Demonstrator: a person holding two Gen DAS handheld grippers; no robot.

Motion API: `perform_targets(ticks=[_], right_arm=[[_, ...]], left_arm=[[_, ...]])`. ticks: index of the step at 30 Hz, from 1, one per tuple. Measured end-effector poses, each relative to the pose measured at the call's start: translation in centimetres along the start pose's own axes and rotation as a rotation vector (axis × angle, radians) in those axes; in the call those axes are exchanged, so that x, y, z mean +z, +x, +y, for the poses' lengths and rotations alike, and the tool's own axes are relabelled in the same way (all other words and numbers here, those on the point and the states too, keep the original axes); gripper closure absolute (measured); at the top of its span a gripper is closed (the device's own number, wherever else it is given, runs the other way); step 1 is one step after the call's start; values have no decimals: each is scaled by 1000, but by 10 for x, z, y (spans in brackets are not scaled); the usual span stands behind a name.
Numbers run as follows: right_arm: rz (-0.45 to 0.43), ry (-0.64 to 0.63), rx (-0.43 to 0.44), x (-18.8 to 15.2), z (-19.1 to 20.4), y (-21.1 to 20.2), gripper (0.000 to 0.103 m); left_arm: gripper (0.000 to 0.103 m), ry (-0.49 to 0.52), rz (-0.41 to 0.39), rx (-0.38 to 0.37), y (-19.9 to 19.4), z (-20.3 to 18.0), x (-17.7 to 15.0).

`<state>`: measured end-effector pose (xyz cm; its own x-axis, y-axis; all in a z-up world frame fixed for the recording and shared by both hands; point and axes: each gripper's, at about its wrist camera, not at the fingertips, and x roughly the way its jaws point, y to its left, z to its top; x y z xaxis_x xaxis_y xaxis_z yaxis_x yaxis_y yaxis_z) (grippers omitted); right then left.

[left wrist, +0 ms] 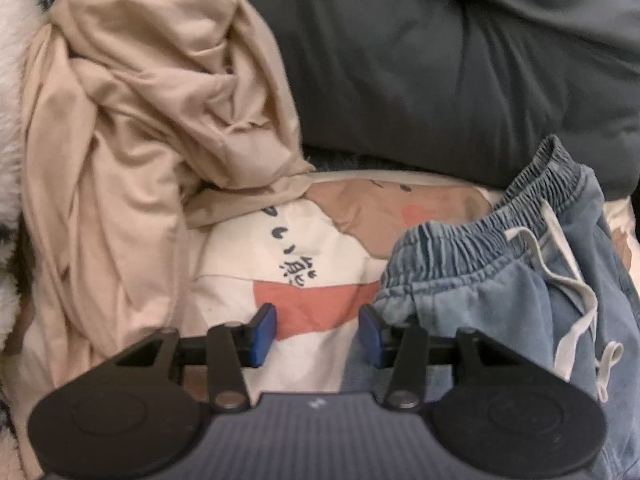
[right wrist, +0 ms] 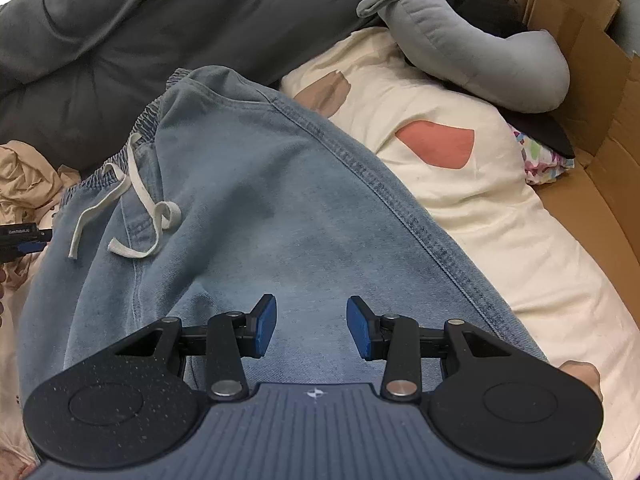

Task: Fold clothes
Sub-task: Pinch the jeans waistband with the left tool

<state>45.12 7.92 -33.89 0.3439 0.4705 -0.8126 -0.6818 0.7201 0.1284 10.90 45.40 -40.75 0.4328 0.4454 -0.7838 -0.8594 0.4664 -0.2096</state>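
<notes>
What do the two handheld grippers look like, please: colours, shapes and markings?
Both match: the left gripper and right gripper have blue pads on black linkage arms with silver pivots, two round black discs, and a ribbed dark-blue body bearing a small white mark.

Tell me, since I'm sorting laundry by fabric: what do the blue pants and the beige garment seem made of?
Blue pants: likely soft washed denim or denim-look cotton, matte, with faded patches, heavy stitched seams and a gathered elastic waistband. Beige garment: probably thin jersey knit with a slight sheen, crumpling into fine soft folds.
</notes>
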Motion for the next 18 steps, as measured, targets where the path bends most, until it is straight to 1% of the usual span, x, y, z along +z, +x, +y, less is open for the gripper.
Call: perform_targets(ticks=[1,3,5,6,9,13,15,17,18], right_arm=[[1,0,0,0,0,0,57],[5,-3,-2,-1,0,2,57],[10,-3,-3,-2,1,4,57],[12,-4,-3,-2,1,4,57],[14,-5,-3,-2,2,5,57],[11,-2,-3,-1,3,5,57],[11,-2,-6,-1,3,5,57],[12,-2,-8,-1,2,5,57],[12,-1,-10,-2,2,5,57]], left_arm=[[56,3,-2,1,0,-1,-1],[63,2,-5,-11,-1,-3,0],[81,5,-6,-30,-3,-7,1],[82,10,-6,-39,-4,-10,1],[83,22,-9,-37,-6,-16,0],[82,13,-14,-65,-16,-19,-2],[80,29,-17,-66,-22,-22,-5],[75,26,-14,-72,-24,-23,-7],[74,23,-12,-75,-24,-23,-7]])
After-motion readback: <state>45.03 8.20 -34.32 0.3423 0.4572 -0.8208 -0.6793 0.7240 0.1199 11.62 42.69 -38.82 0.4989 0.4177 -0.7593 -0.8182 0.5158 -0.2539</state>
